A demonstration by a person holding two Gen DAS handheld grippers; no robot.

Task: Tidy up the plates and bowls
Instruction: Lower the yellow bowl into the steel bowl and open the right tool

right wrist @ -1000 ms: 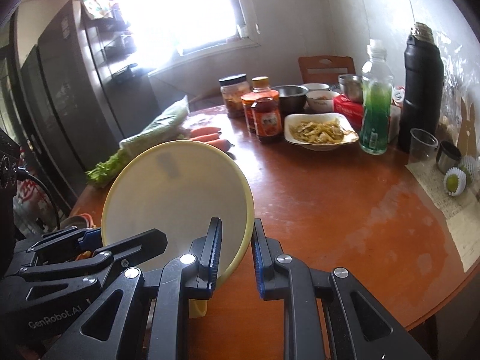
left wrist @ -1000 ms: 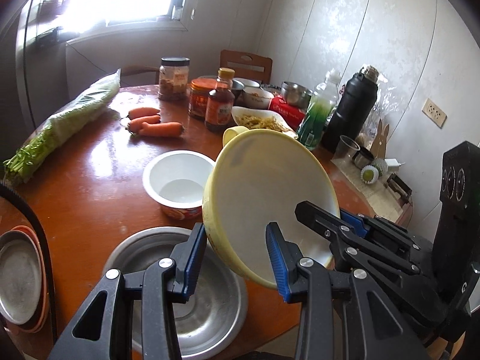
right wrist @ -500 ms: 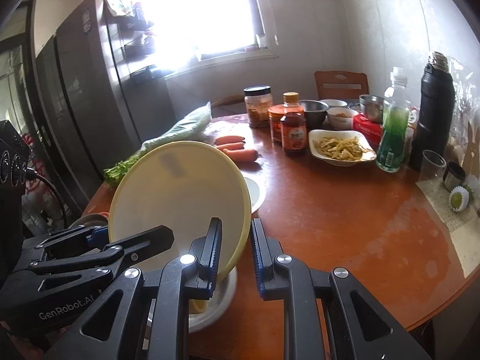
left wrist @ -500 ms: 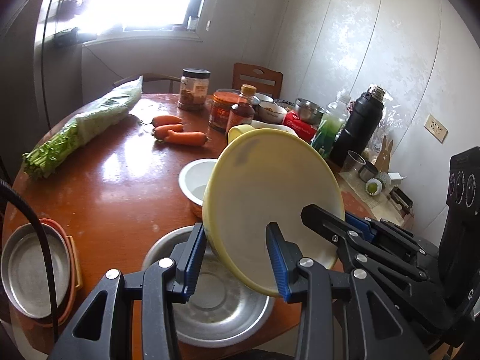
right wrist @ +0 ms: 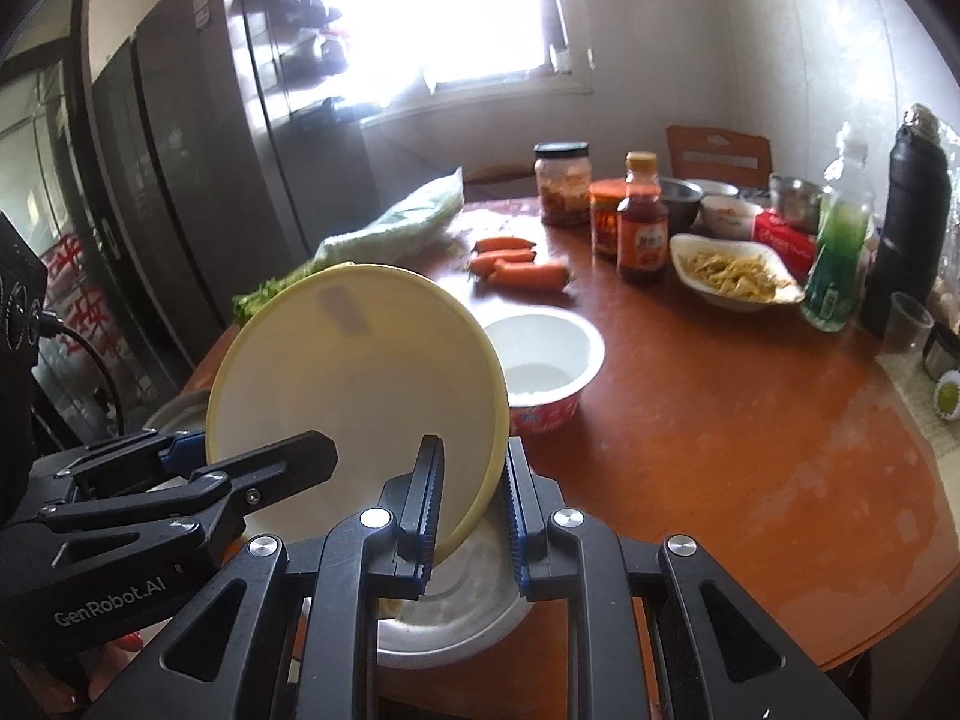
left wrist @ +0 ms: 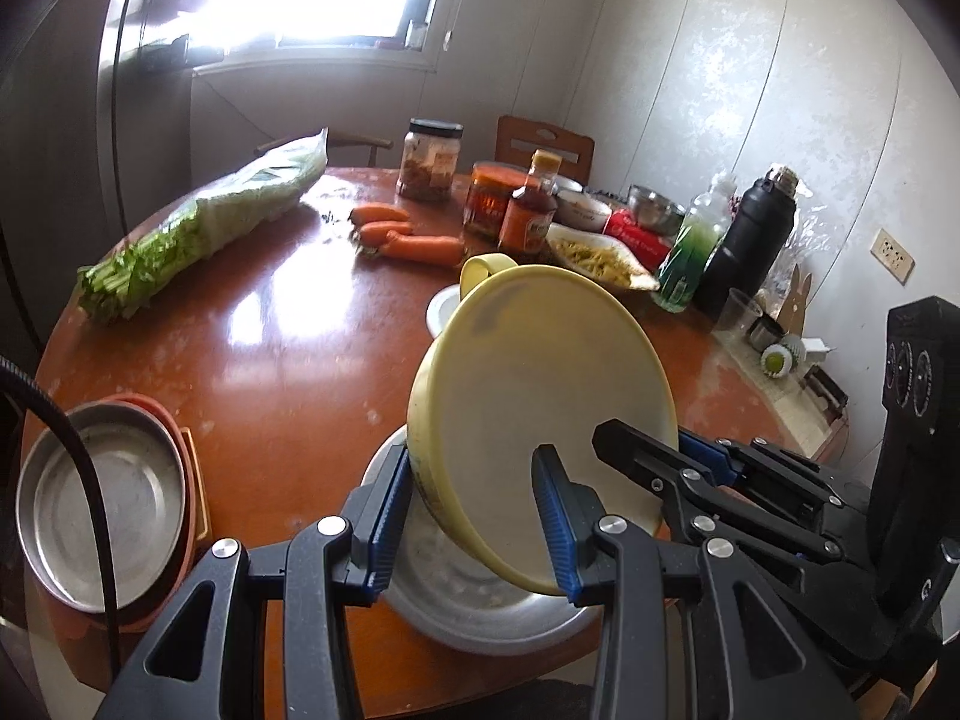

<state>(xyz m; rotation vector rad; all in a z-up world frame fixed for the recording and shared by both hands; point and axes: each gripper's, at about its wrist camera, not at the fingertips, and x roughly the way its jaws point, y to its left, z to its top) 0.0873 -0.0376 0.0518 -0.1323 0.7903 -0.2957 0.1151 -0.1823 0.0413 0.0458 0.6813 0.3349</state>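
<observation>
A large yellow bowl (left wrist: 540, 396) is tilted on edge above a steel bowl (left wrist: 480, 600) at the table's near edge. My right gripper (right wrist: 468, 516) is shut on the yellow bowl's (right wrist: 354, 396) rim. My left gripper (left wrist: 468, 516) is open, its blue pads (left wrist: 384, 516) on either side of the bowl's lower edge, and it also shows in the right wrist view (right wrist: 252, 468). A white and red bowl (right wrist: 543, 369) stands just behind. A steel plate on an orange plate (left wrist: 102, 510) lies at the near left.
The round wooden table (left wrist: 270, 348) holds bagged greens (left wrist: 210, 228), carrots (left wrist: 408, 240), jars and a sauce bottle (left wrist: 528, 216), a dish of food (right wrist: 735, 276), a green bottle (right wrist: 837, 264), a black flask (right wrist: 912, 210). A fridge (right wrist: 180, 150) stands at the left.
Both grippers and the yellow bowl have pulled back and risen from the table; more of the table shows. The steel bowl under them looks smaller. The right grip holds.
</observation>
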